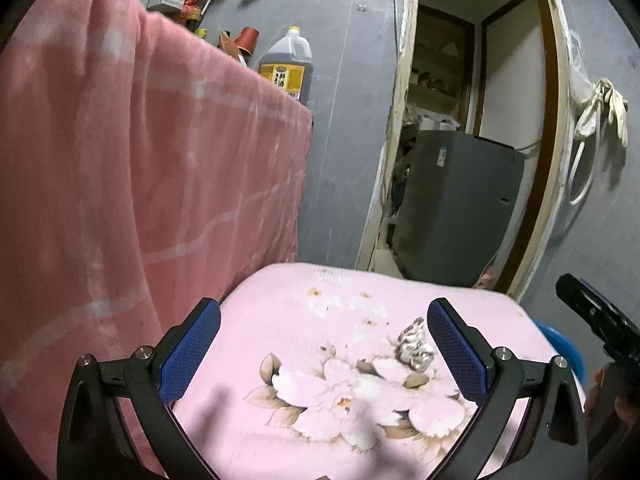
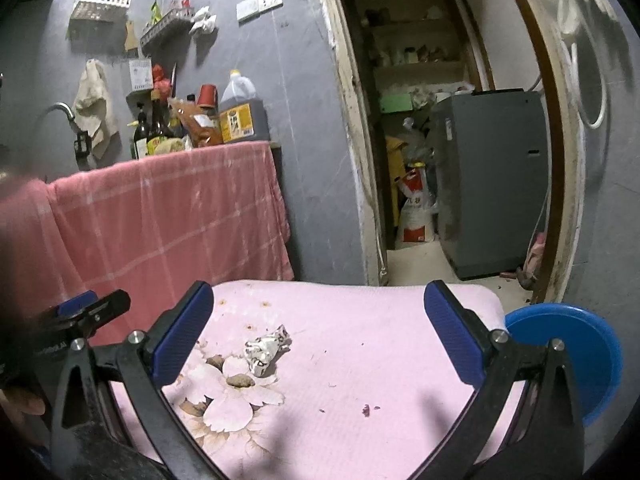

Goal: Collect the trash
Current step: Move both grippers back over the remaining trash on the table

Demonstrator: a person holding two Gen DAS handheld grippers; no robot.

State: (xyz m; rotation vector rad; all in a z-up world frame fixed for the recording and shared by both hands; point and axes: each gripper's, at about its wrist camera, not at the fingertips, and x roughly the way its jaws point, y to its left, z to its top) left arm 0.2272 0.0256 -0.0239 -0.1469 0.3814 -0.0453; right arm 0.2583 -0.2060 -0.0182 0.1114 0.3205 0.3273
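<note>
Both grippers hang over a pink flowered cushion (image 2: 360, 344), each spread wide with nothing between its blue pads. The left gripper (image 1: 324, 344) sits above the printed blossoms, and a crumpled wad of white paper (image 1: 416, 346) lies on the cushion just inside its right-hand finger, close to the pad but, as far as I can tell, not touching it. Seen along the right gripper (image 2: 318, 332), the same wad of paper (image 2: 266, 350) rests nearer its left-hand finger, well apart from the other one. A few dark crumbs (image 2: 370, 409) dot the fabric further toward the camera. A blue basin (image 2: 576, 354) pokes out past the cushion's right edge. To the left a pink checked cloth (image 2: 160, 216) drapes over a desk crowded with bottles, among them a big jug of dark liquid (image 2: 240, 114). Behind, an open doorway shows a grey appliance (image 2: 492, 184).
</note>
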